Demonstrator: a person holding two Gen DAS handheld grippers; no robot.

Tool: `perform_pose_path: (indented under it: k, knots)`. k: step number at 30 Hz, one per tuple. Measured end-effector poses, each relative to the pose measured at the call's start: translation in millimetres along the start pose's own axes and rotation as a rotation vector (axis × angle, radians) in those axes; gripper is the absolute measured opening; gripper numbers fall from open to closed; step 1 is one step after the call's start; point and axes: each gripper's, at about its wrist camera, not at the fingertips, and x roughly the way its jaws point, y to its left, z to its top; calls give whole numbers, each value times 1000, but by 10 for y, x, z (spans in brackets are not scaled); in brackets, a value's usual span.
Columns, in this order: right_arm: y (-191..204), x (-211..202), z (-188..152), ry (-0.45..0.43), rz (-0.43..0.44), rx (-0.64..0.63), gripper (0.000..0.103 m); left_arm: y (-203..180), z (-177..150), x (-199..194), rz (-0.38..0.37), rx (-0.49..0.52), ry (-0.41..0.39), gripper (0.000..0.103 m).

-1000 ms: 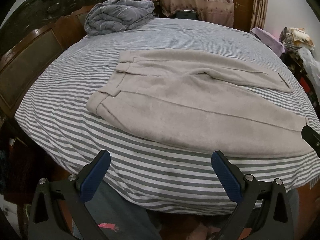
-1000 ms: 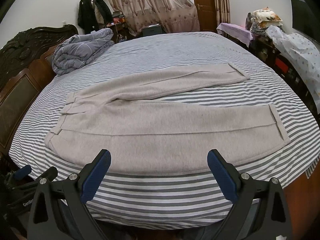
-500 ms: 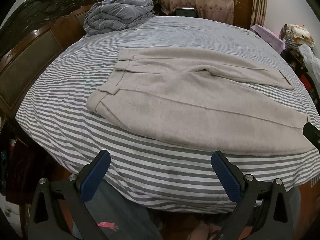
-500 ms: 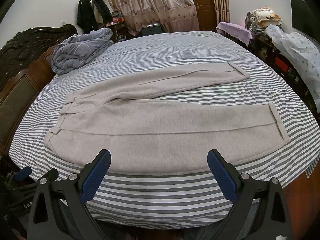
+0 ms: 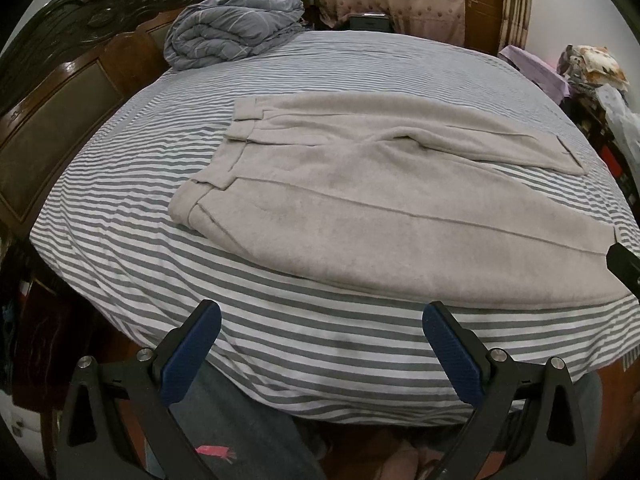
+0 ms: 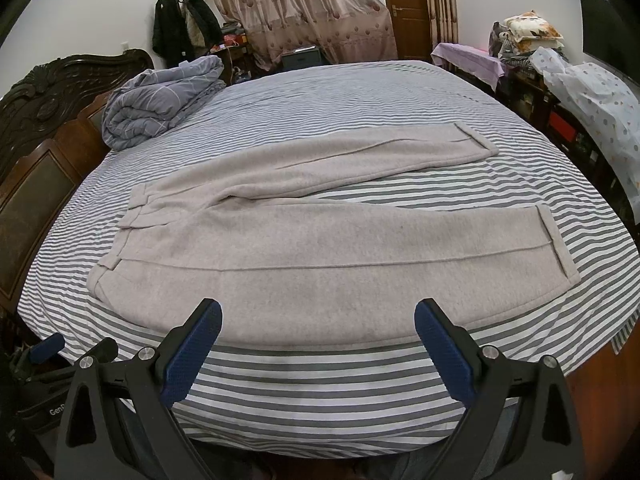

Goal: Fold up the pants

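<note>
Beige pants (image 6: 304, 240) lie flat on the striped bed (image 6: 320, 392), waistband to the left, both legs spread apart toward the right. They also show in the left wrist view (image 5: 380, 208). My left gripper (image 5: 320, 352) is open and empty, above the bed's near edge, short of the waist end. My right gripper (image 6: 318, 350) is open and empty, just before the near leg's front edge. The left gripper's tip shows at the lower left of the right wrist view (image 6: 48, 350).
A rolled grey duvet (image 6: 160, 104) sits at the far left by the dark wooden headboard (image 5: 60, 92). Cluttered shelves with bags and cloths (image 6: 580, 92) line the right side. Curtains and a door stand behind the bed.
The left gripper has drifted slightly back and up, so the pants sit a little lower in its view. The right gripper has barely moved. The pants are unchanged.
</note>
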Motion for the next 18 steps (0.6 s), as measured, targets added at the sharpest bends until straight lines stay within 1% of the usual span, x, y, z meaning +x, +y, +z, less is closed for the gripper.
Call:
perform_pose_path:
  k: [11, 15, 18]
  knots:
    - [1, 66, -63, 15, -16, -17, 96, 13, 1, 57, -6, 5, 12, 100]
    - [-6, 64, -32, 3, -33, -33, 96, 42, 33, 106, -4, 7, 15, 100]
    - [-41, 69, 22, 3, -19, -31, 96, 97, 85, 147, 2, 17, 9, 100]
